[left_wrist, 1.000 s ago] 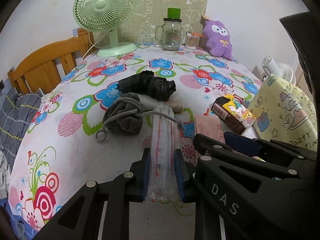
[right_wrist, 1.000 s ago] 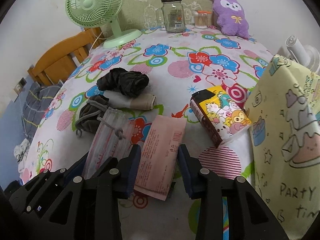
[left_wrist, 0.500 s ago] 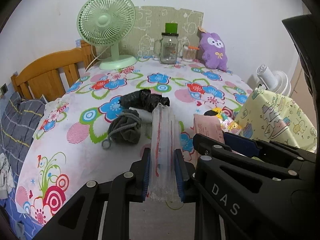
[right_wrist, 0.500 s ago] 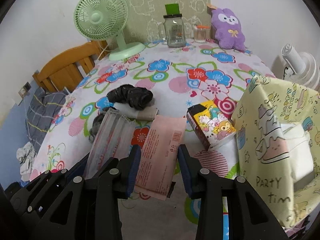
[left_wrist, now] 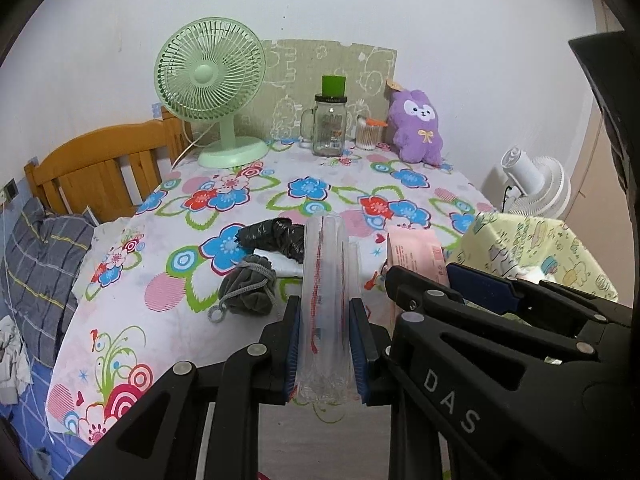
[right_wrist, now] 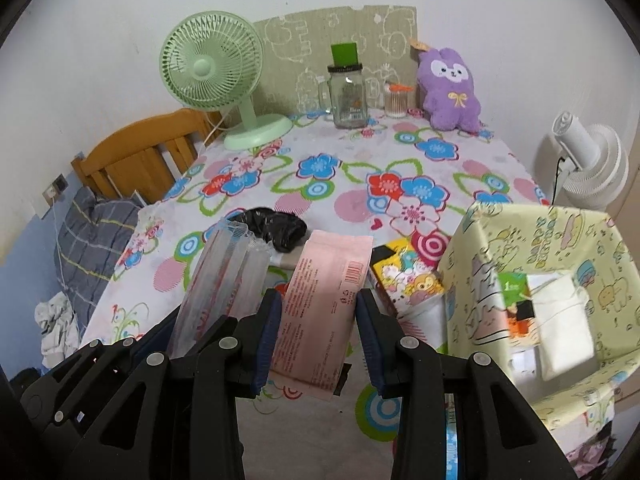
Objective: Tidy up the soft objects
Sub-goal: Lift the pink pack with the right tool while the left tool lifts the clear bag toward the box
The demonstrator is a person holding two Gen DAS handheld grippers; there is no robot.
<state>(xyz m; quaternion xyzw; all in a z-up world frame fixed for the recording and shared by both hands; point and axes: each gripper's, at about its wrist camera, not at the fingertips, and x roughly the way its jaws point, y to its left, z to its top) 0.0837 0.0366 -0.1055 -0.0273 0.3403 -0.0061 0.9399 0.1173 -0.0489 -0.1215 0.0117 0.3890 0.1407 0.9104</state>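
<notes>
Left hand-held gripper [left_wrist: 325,344] clamps the clear mask packet [left_wrist: 325,280], right hand-held gripper [right_wrist: 318,338] the pink packet [right_wrist: 320,304]; carry both level over the yellow bag [right_wrist: 560,392]

Both grippers have risen above the floral tablecloth [left_wrist: 168,296], which now sits lower and smaller in each frame. The left gripper [left_wrist: 325,348] has lifted its clear plastic packet [left_wrist: 326,300] and the right gripper [right_wrist: 318,340] its pink packet [right_wrist: 320,300]. The yellow cartoon-print box [right_wrist: 560,248] at lower right now shows its open inside.
</notes>
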